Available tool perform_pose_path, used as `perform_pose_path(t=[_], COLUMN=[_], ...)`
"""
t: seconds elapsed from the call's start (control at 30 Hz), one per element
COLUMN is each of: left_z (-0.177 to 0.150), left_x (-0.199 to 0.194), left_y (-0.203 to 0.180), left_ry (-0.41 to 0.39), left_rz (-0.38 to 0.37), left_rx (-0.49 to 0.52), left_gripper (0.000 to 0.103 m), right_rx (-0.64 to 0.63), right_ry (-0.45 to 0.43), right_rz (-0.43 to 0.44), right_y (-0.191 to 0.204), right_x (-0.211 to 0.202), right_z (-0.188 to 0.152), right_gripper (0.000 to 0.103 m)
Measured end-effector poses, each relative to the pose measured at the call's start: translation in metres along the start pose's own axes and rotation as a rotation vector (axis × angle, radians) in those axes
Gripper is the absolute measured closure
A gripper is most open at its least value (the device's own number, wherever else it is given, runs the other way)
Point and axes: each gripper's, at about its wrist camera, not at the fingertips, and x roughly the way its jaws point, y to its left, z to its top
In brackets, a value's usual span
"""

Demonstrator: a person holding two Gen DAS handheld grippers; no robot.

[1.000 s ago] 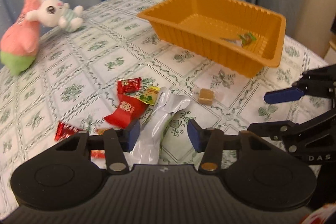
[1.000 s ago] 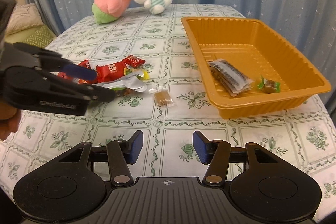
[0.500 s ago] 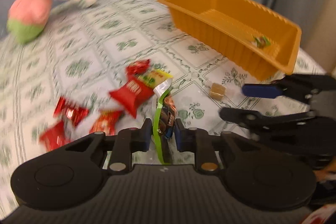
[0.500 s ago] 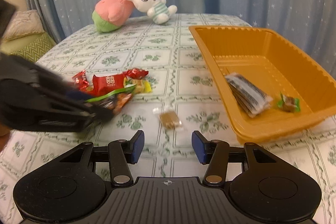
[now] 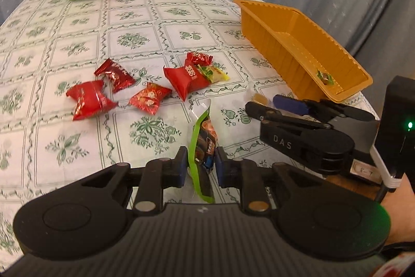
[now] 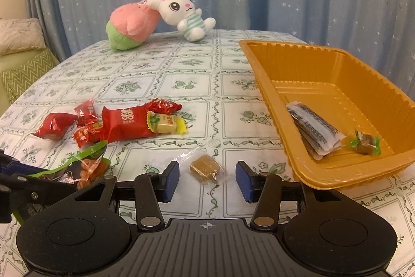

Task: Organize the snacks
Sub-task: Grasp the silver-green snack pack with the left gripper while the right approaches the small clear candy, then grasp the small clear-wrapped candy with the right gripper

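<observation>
The green-edged snack packet [image 5: 203, 136] is now up off the desk [image 5: 145, 25], pinched tight between the fingers of the left gripper [image 5: 199, 166]. A second ago it lay flat by the red sweets and those fingers were apart around it. Now they are clenched on it, so it is ready to go to the orange tray [image 6: 345, 85].

Next to it, the small brown candy in clear wrap [image 6: 206, 168] lies on the desk, right between the fingers of the right gripper [image 6: 207, 182]. These fingers have just been closing in, but they do not touch the candy yet, so nothing is held there.

The tray sits at the right, just beside that candy. It already has a striped packet [image 6: 313, 133] and a green-wrapped sweet [image 6: 365, 143] inside.

The red sweets [image 5: 186, 77] and a yellow one [image 6: 166, 122] wait in a pile on the desk, well apart from the tray. Far back lie a pink plush toy [image 6: 132, 26] and a white bunny [image 6: 181, 14].
</observation>
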Motion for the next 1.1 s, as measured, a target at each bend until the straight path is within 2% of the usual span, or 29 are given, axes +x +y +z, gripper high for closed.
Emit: perform_pose_path(t=[0.03, 0.07, 0.43, 0.67, 0.83, 0.93, 1.1], left_z=[-0.002, -0.003, -0.015, -0.019, -0.021, -0.021, -0.021], left_x=[-0.001, -0.002, -0.013, -0.022, -0.024, -0.026, -0.028], left_y=[0.0, 0.0, 0.008, 0.012, 0.013, 0.014, 0.015], left_ry=[-0.002, -0.004, -0.018, -0.035, -0.041, -0.047, -0.05], left_rz=[0.001, 0.002, 0.014, 0.013, 0.012, 0.014, 0.019], left_rx=[-0.007, -0.014, -0.087, -0.125, -0.134, -0.139, -0.146], left_gripper=[0.083, 0.083, 0.083, 0.083, 0.084, 0.084, 0.084], right_rx=[-0.002, 0.0, -0.046, -0.086, -0.161, -0.194, -0.264], right_ry=[0.004, 0.011, 0.084, 0.078, 0.123, 0.094, 0.082], right_rz=[0.003, 0.013, 0.101, 0.112, 0.126, 0.121, 0.14], right_y=[0.0, 0.0, 0.02, 0.025, 0.032, 0.033, 0.039], right_x=[-0.001, -0.002, -0.034, -0.048, -0.047, -0.049, -0.038], right_z=[0.0, 0.0, -0.016, -0.02, -0.023, -0.024, -0.024], right_gripper=[0.072, 0.074, 0.075, 0.075, 0.073, 0.062, 0.061])
